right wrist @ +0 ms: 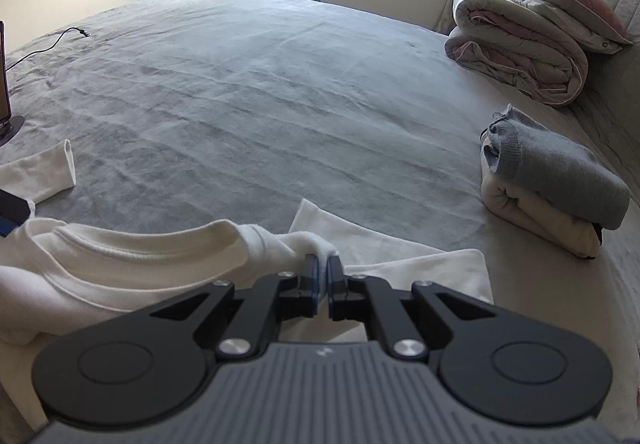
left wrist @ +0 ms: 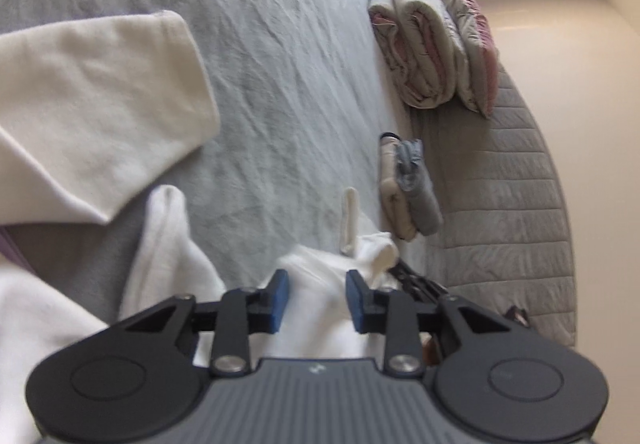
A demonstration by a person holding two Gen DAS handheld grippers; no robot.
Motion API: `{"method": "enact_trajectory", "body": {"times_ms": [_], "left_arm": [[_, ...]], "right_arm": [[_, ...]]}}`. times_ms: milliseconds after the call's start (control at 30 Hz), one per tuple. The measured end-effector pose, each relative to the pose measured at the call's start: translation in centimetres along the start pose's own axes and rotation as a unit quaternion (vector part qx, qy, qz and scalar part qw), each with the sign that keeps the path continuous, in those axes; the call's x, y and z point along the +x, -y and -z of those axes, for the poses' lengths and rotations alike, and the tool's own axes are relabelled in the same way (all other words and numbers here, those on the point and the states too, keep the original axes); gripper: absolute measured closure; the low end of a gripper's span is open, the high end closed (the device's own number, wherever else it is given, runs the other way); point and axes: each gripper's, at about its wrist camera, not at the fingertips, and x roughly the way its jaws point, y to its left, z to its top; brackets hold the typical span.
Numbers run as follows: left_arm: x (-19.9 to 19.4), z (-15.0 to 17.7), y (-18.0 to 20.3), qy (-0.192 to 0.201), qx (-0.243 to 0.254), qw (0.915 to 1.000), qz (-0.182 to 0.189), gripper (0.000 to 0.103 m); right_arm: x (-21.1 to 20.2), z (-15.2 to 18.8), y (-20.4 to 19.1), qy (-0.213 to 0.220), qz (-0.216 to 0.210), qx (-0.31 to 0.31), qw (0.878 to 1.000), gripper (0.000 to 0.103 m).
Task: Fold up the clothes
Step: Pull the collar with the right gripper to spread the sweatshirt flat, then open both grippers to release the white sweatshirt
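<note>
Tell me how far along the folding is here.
Done: a grey garment and a cream one lie folded and stacked. In hand: the white top, still spread out; the right tool pinches its fabric, the left tool stands open over it. Left: folding that top.

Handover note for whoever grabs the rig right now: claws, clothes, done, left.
Right claw: shut on the white top, pinching a bunch of cloth beside its neckline.
Left claw: open, pads clear of the white cloth lying between its fingers.
White top: still unfolded at the near edge of the grey bed; one sleeve is spread out to the left.
Done: folded grey garment stacked on a folded cream one, near the bed's right edge.
Left: get a left grip, then fold the white top and add it to the stack.
</note>
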Motion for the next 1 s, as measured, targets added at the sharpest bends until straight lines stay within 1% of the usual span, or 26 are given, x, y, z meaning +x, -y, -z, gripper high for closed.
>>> {"method": "enact_trajectory", "body": {"times_ms": [33,100,133,200,233,267,333,433,500,533,567,600,700,800,833,900,967,1000], "left_arm": [[0.1,0.2,0.4,-0.002,0.009,0.9999,-0.004,0.065],[0.7,0.8,1.3,-0.008,0.049,0.9977,-0.047,0.063],[1.0,1.1,1.8,-0.011,0.068,0.9952,-0.069,0.062],[1.5,1.8,2.8,-0.015,0.108,0.9879,-0.111,0.063],[1.7,2.2,3.2,-0.012,0.128,0.9838,-0.125,0.063],[1.8,2.6,3.7,-0.006,0.145,0.9801,-0.136,0.063],[2.1,3.4,4.7,0.005,0.178,0.9714,-0.157,0.063],[2.4,4.7,5.7,0.019,0.224,0.9564,-0.186,0.063],[2.0,5.3,6.1,0.024,0.250,0.9469,-0.200,0.063],[1.6,5.4,6.2,0.024,0.261,0.9430,-0.205,0.063],[1.3,5.5,6.4,0.024,0.265,0.9415,-0.206,0.062],[0.8,5.4,6.4,0.026,0.265,0.9418,-0.205,0.062],[-0.8,4.6,5.9,0.043,0.241,0.9481,-0.202,0.061],[-2.2,3.5,5.2,0.065,0.215,0.9522,-0.207,0.061],[-2.6,3.0,4.8,0.067,0.204,0.9548,-0.206,0.061],[-2.7,2.4,4.1,0.058,0.178,0.9628,-0.195,0.062],[-2.6,2.1,3.5,0.039,0.154,0.9717,-0.175,0.062],[-2.3,2.1,3.4,0.027,0.150,0.9729,-0.174,0.062]], "right_arm": [[0.1,0.0,0.0,-0.002,-0.001,0.000,1.000,0.098],[0.2,0.1,0.0,-0.007,-0.003,-0.002,1.000,0.096],[0.5,0.2,-0.1,-0.014,-0.006,-0.006,1.000,0.090],[0.9,0.4,-0.1,-0.027,-0.010,-0.013,0.999,0.085],[1.1,0.5,-0.1,-0.032,-0.009,-0.015,0.999,0.076],[1.2,0.6,-0.1,-0.036,-0.006,-0.015,0.999,0.064],[1.4,0.7,0.1,-0.039,-0.004,-0.013,0.999,0.057],[1.6,0.6,0.7,-0.038,-0.009,0.002,0.999,0.052],[1.6,0.5,1.3,-0.038,-0.021,0.018,0.999,0.052],[1.5,0.5,1.7,-0.037,-0.029,0.028,0.998,0.052],[1.5,0.4,2.0,-0.036,-0.037,0.038,0.998,0.052],[1.4,0.4,2.3,-0.035,-0.044,0.047,0.997,0.052],[1.4,0.3,2.9,-0.034,-0.062,0.069,0.995,0.051],[1.5,0.3,3.1,-0.038,-0.067,0.076,0.994,0.051],[1.6,0.3,3.1,-0.039,-0.066,0.077,0.994,0.051],[1.8,0.3,3.0,-0.042,-0.066,0.079,0.994,0.051],[2.0,0.4,3.1,-0.045,-0.065,0.080,0.994,0.051],[2.1,0.4,3.1,-0.047,-0.065,0.080,0.994,0.051]]}}
